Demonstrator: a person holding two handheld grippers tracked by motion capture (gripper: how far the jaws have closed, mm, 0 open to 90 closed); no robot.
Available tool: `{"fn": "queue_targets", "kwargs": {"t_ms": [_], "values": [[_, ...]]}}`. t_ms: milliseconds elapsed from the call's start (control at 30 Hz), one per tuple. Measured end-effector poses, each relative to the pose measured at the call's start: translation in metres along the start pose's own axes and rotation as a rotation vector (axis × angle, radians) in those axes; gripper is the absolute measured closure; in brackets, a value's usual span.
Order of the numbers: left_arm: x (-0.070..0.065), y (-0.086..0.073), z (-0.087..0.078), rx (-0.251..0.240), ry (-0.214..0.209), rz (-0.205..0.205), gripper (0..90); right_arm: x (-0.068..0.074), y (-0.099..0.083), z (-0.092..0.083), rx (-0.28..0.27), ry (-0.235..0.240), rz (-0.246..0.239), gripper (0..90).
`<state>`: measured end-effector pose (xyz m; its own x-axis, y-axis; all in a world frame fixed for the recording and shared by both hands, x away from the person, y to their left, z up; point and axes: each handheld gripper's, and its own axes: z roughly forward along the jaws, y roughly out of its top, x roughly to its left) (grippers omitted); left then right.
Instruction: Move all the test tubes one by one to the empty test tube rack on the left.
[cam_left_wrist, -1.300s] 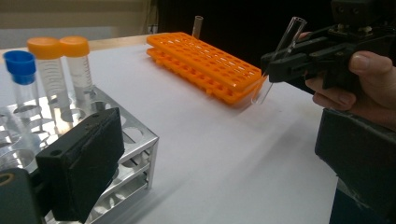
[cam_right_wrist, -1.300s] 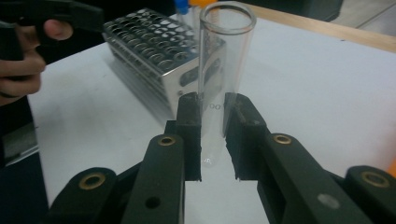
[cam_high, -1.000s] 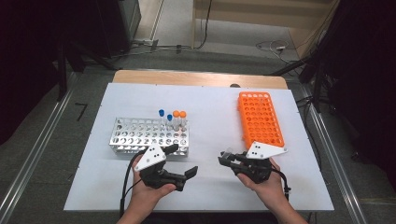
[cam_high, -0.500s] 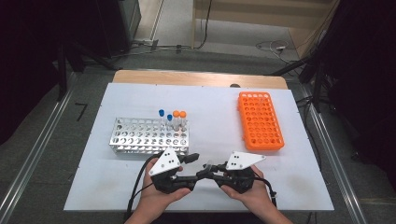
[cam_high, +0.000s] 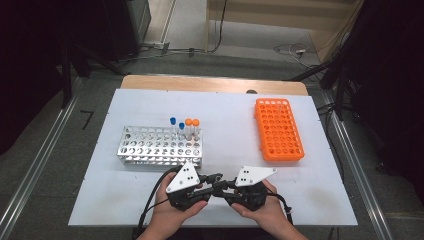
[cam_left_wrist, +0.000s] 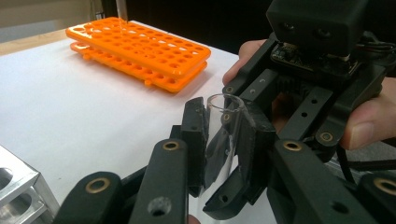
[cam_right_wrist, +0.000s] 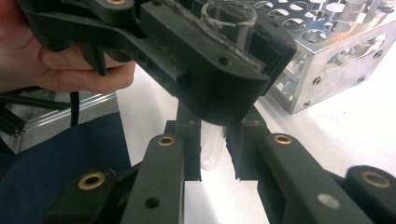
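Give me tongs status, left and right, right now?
Left tongs: just closed on the clear tube, near its open top.
Right tongs: shut on the same tube, at its rounded bottom.

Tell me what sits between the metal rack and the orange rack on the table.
Nothing: in the high view the white tabletop lies bare between the metal rack and the orange rack.

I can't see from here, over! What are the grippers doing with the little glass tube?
Left gripper and right gripper both shut on clear tube. Tube uncapped, held above the table. Nothing in the way.
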<state>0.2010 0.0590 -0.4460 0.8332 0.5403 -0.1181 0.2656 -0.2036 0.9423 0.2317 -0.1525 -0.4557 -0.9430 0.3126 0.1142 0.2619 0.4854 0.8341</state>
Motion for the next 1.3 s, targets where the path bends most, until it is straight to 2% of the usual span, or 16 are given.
{"fn": "queue_targets", "kwargs": {"t_ms": [100,200,300,400,633,867,1133,1300], "values": [[0.0,0.0,0.001,-0.006,-0.005,-0.001,76.4,-0.001,-0.001,-0.002,-0.003,-0.002,0.001,73.9],[0.003,0.0,0.0,-0.021,-0.009,-0.018,76.5,-0.002,-0.002,-0.003,-0.005,-0.005,0.001,72.9],[0.006,0.0,-0.003,-0.023,0.005,-0.019,76.6,-0.002,-0.003,-0.005,-0.003,-0.012,-0.004,65.3],[0.012,0.0,-0.011,-0.038,0.017,-0.036,76.6,-0.003,-0.005,-0.009,-0.013,-0.019,0.0,53.2],[0.027,0.003,-0.031,-0.077,0.069,-0.058,76.6,-0.016,-0.012,-0.023,-0.035,-0.049,0.034,30.3],[0.042,0.006,-0.048,-0.095,0.129,-0.079,76.5,-0.029,-0.021,-0.045,-0.064,-0.125,0.065,21.3],[0.061,0.012,-0.062,-0.113,0.189,-0.085,76.5,-0.04,-0.032,-0.069,-0.1,-0.133,0.101,10.7],[0.074,0.016,-0.07,-0.126,0.238,-0.086,76.5,-0.045,-0.041,-0.078,-0.101,-0.145,0.091,6.8]]}}
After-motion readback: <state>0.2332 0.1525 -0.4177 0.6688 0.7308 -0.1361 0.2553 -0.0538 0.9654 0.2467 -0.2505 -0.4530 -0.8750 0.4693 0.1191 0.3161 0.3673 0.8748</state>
